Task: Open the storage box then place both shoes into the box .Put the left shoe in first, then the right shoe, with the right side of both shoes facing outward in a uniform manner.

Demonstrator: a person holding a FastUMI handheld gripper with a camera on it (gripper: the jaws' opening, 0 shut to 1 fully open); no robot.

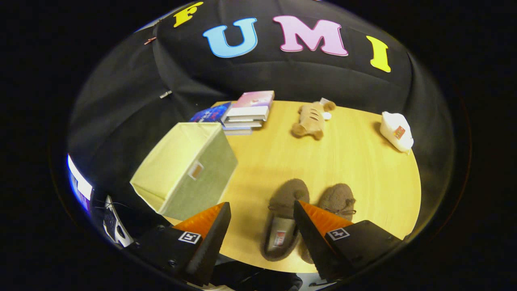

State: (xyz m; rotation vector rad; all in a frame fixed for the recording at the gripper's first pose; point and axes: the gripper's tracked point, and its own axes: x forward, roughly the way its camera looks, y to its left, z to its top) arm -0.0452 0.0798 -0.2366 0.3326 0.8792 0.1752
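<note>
stacked books (pixel 247 113), plush toy (pixel 310 119), white pouch (pixel 396 131), wooden table (pixel 355 161)

on the table (pixel 323 161): two brown slippers (pixel 282 218) (pixel 337 200), one pale green fabric storage box (pixel 185 169), three stacked books (pixel 246 113), one plush toy (pixel 311 120), one white pouch (pixel 397 130).

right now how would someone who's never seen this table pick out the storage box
On the round wooden table, look ahead of the open tongs, on the side away from the two slippers. The storage box sits just in front of the stack of books: a pale green fabric cube, the biggest thing there.
</note>
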